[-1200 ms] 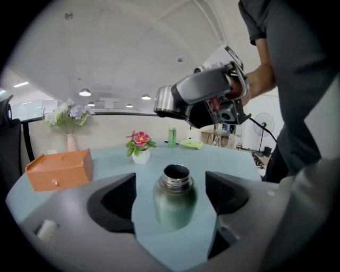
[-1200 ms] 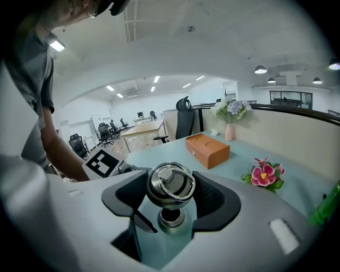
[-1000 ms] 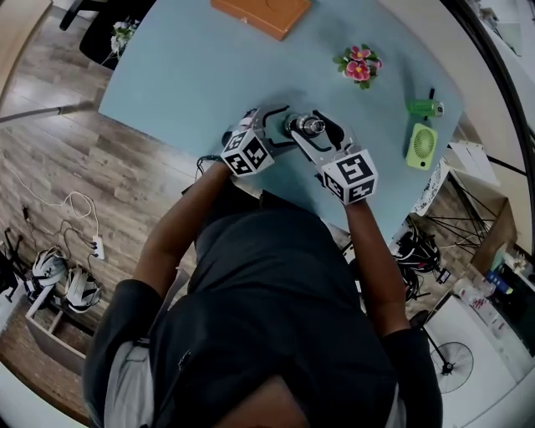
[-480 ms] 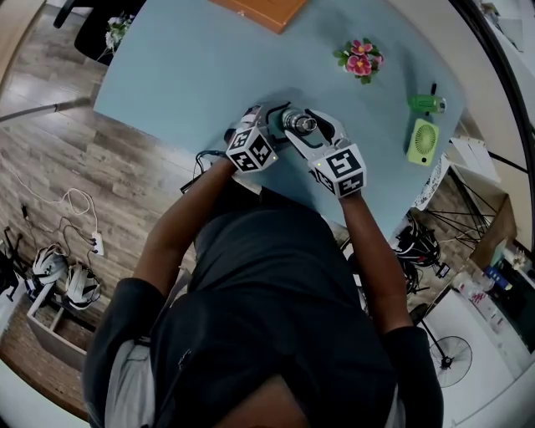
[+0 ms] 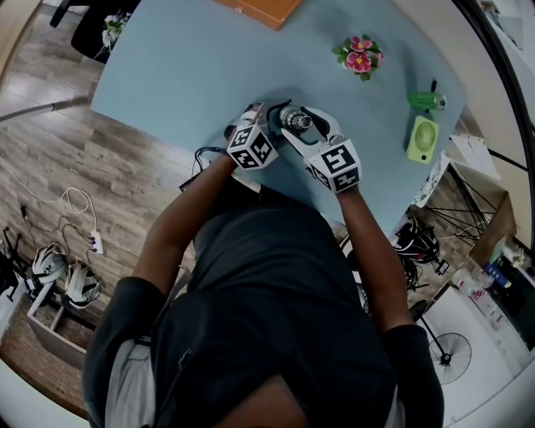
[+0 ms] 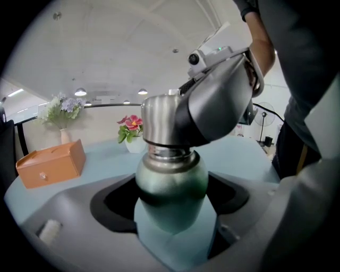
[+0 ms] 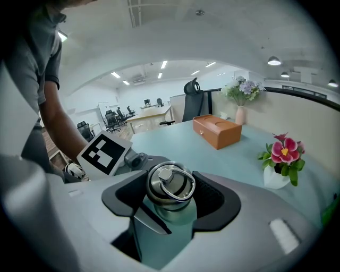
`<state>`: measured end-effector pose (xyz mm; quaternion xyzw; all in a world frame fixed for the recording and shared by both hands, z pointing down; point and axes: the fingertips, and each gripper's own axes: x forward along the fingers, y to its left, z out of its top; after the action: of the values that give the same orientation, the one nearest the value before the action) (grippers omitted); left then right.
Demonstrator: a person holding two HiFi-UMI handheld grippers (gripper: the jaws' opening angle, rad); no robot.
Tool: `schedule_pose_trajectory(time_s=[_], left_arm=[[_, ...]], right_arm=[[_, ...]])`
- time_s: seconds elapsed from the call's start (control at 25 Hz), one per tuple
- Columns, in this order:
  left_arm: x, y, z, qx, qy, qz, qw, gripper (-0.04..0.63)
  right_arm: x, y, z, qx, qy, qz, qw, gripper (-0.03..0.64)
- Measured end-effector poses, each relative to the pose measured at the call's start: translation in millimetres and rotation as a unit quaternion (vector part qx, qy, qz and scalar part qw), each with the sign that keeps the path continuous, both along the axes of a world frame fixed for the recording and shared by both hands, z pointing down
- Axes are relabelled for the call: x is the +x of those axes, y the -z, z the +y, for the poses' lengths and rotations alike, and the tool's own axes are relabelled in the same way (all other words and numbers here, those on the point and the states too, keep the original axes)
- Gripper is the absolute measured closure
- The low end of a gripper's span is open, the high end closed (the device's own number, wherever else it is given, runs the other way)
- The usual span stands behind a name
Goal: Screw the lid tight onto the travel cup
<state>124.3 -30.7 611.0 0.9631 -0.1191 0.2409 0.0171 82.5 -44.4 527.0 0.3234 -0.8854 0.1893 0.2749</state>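
Note:
The travel cup (image 5: 292,122) stands upright near the table's front edge, a dark green body (image 6: 170,194) under a steel lid (image 7: 171,183) with a ring handle on top. My left gripper (image 6: 170,204) is shut on the cup's green body from the left. My right gripper (image 7: 171,194) is shut on the lid, its jaws pressing both sides. In the head view the left gripper (image 5: 269,119) and the right gripper (image 5: 308,121) meet at the cup. The cup's base is hidden by the jaws.
An orange wooden box (image 5: 259,8) lies at the table's far edge. A pot of pink flowers (image 5: 359,60) stands to the right. A green fan (image 5: 421,138) and a small green object (image 5: 426,101) sit at the right edge. The light blue table (image 5: 192,75) ends just in front of the person.
Both grippers and the cup have shifted slightly up and left in the head view. The right gripper's marker cube has swung leftward around the lid.

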Motion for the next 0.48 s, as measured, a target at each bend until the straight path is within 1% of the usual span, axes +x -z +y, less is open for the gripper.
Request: schedule_pose_trajectory(time_s=[0.32, 0.48], left_arm=[[-0.7, -6.5, -2.4, 0.003, 0.006, -0.001, 1.0, 0.161], [-1.1, -9.2, -3.5, 0.004, 0.008, 0.0, 1.0, 0.167]], right_arm=[[-1.6, -8.7, 0.1, -0.009, 0.008, 0.005, 1.0, 0.351], [-1.5, -9.4, -0.8, -0.013, 0.01, -0.002, 1.0, 0.351]])
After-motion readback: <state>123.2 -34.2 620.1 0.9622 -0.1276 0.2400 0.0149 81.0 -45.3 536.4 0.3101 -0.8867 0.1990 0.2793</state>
